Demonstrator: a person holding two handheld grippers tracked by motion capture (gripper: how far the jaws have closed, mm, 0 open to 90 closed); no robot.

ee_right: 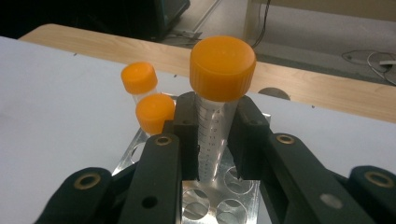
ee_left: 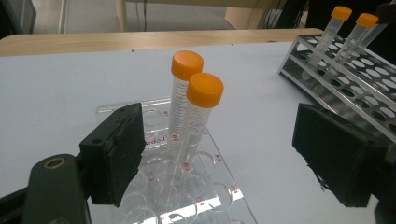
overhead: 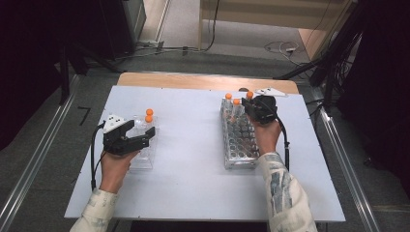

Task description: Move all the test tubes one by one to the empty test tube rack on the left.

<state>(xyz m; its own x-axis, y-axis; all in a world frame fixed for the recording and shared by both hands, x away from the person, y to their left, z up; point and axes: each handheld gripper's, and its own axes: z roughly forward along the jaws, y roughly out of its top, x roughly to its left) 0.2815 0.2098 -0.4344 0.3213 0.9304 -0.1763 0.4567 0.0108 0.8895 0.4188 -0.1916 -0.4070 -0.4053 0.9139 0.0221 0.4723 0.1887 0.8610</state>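
orange caps, black claws, pale surface

from my station i see a pale blue-white surface [overhead: 193,159] with a light wood edge at its far side. my right claw [ee_right: 217,140] is black with brass-coloured rivets, and the tube [ee_right: 215,135] in it is clear with dark graduation marks and a bright orange cap. the metal rack [overhead: 239,140] is silvery. my left claw [ee_left: 224,154] is black too. the clear plastic rack [ee_left: 187,186] carries red lettering. its two tubes [ee_left: 187,121] have orange caps. my sleeve [overhead: 285,193] is pale with a grey pattern.

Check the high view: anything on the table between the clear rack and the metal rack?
Nothing. In the high view, bare white table separates the clear rack from the metal rack.
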